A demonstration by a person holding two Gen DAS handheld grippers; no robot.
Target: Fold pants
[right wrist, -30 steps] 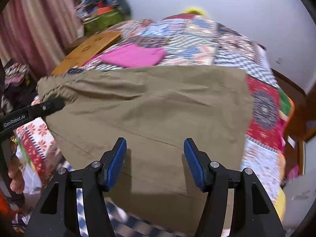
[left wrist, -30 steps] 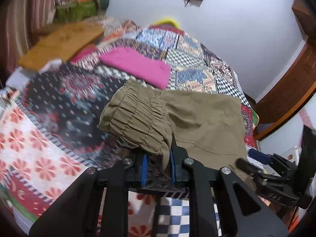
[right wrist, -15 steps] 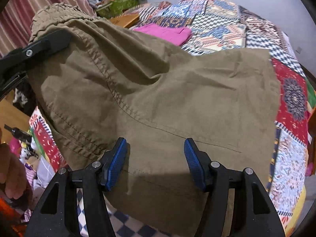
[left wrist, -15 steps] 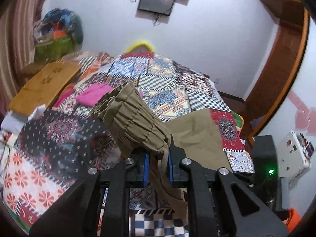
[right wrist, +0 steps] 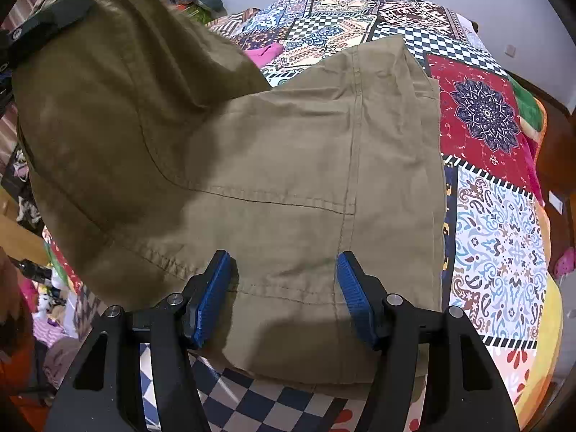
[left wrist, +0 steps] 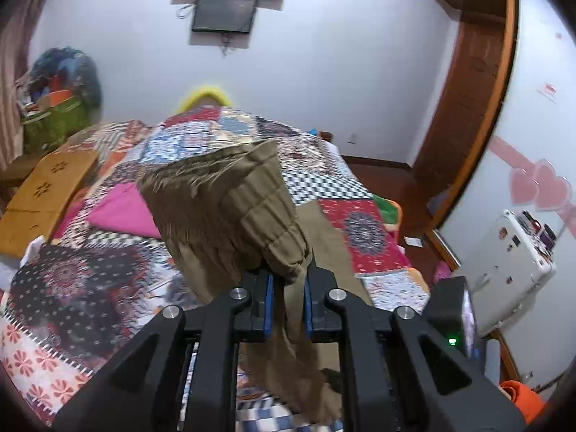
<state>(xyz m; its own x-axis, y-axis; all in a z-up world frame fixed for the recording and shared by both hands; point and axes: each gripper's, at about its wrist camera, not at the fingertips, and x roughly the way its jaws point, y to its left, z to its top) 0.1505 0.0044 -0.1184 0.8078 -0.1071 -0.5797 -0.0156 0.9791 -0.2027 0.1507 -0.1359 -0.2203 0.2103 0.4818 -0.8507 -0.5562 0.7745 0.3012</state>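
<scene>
Left wrist view: the left gripper point(left wrist: 287, 297) has been closing, and its blue pads pinch a fold of the olive pants point(left wrist: 230, 216) just below the gathered elastic waistband. The waistband bunches up above the jaws, lifted off the patchwork bedspread point(left wrist: 90, 288), while the rest of the cloth hangs down between the fingers. A pink cloth point(left wrist: 118, 212) lies on the bed behind.

Right wrist view: the right gripper point(right wrist: 284, 293) hovers with jaws spread, nothing between them, over the pants point(right wrist: 306, 151). The lower part lies flat on the bedspread point(right wrist: 500, 223), its long axis running away from the camera; the waist end rises to the upper left, held by the left gripper point(right wrist: 46, 21).
</scene>
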